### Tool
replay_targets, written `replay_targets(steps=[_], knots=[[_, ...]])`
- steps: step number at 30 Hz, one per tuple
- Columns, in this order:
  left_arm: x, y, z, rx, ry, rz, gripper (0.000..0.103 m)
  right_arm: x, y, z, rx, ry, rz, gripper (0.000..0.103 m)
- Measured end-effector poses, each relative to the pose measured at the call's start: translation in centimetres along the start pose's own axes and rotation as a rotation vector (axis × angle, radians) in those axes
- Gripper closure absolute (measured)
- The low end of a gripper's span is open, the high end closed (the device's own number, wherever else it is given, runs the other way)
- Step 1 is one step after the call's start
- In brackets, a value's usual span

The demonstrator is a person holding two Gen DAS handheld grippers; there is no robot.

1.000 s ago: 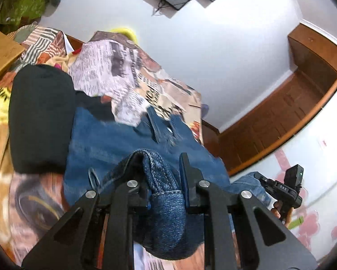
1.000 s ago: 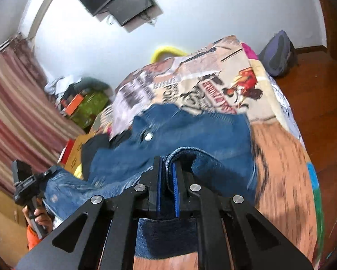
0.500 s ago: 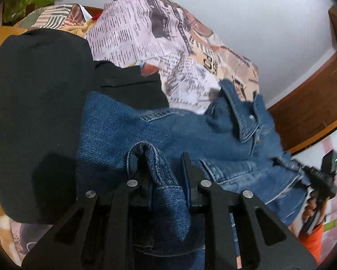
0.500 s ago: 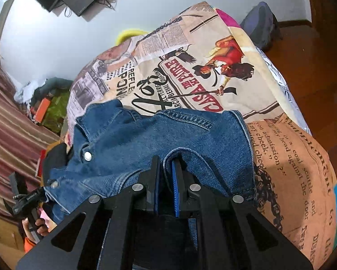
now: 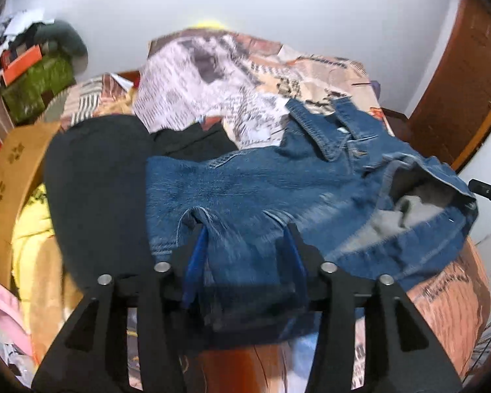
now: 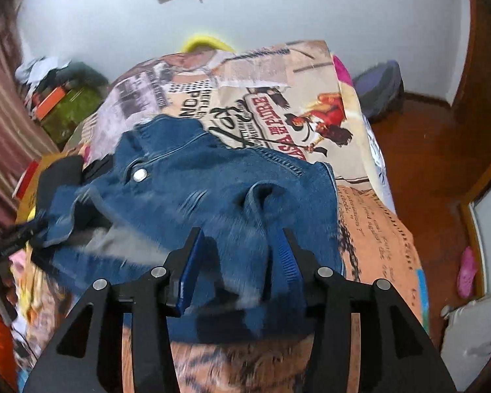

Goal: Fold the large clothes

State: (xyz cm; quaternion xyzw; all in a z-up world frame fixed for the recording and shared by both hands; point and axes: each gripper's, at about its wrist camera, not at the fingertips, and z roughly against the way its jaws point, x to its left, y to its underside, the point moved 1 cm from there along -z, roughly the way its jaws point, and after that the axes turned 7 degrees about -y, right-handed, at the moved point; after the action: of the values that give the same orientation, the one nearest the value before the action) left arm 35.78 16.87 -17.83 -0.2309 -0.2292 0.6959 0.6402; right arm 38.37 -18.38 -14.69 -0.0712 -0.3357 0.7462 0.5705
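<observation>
Denim fills the gap between both pairs of my jaws. My left gripper point(image 5: 245, 242) points down at the jacket point(image 5: 255, 190), and its jaws are opening: the blue pads stand apart with a ridge of cloth loose between them, not pressed. My right gripper point(image 6: 239, 249) is the same, jaws opening, a raised fold of denim sitting between the pads without being pinched.

The jacket lies spread on the bed point(image 6: 370, 216), collar point(image 5: 314, 127) toward the far wall, with a metal button point(image 6: 140, 174) showing near it in the right view. Its grey lining point(image 5: 406, 213) gapes open at the side between my two tools. The near hem hangs toward the bed's edge below my fingers.

Just beside the jacket on my left lies a black garment point(image 5: 94, 190), touching the denim's edge. Under everything is a newspaper-print bedspread point(image 6: 278, 104). A yellow cloth point(image 5: 32, 226) sits past the black one. A brown box point(image 5: 6, 177) stands at the far left. On the wood floor point(image 6: 435, 150) to the right lies a pink shoe point(image 6: 467, 270).
</observation>
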Motion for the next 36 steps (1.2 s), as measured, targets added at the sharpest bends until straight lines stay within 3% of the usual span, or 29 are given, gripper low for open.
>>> replay_targets(steps=[6,10,18,20,22,25,30,32,36], knots=[[-0.7,1.3,3.4,-0.049,0.002,-0.025,0.04,2.7,2.2,1.4,0.019,-0.009,0.088,0.057],[-2.0,2.7,2.8,-0.025,-0.058,-0.071,0.022,4.0,3.8,0.7,0.044,-0.021,0.12,0.057],[-3.8,5.0,-2.2,0.046,-0.149,-0.144,0.02,5.0,5.6,-2.9,0.126,0.029,0.174,0.056],[-4.2,5.1,-3.5,0.041,-0.193,-0.176,0.015,5.5,5.5,-3.6,0.119,0.043,0.22,0.051],[-4.4,4.8,-4.3,0.02,-0.22,-0.196,0.011,6.4,5.3,-4.4,0.121,0.05,0.292,0.039],[-4.5,3.3,-5.3,-0.013,-0.275,-0.231,0.011,7.4,5.2,-5.8,0.128,0.078,0.399,0.03],[-3.5,-0.9,-7.0,-0.053,-0.321,-0.257,0.011,7.5,2.4,-8.4,0.165,0.053,0.425,0.03],[-2.9,-2.6,-7.7,-0.043,-0.311,-0.237,0.011,7.2,0.5,-9.2,0.154,0.055,0.414,0.031],[0.0,-6.8,-9.1,-0.017,-0.278,-0.108,0.009,5.2,-3.7,-10.1,0.082,0.138,0.324,0.031]])
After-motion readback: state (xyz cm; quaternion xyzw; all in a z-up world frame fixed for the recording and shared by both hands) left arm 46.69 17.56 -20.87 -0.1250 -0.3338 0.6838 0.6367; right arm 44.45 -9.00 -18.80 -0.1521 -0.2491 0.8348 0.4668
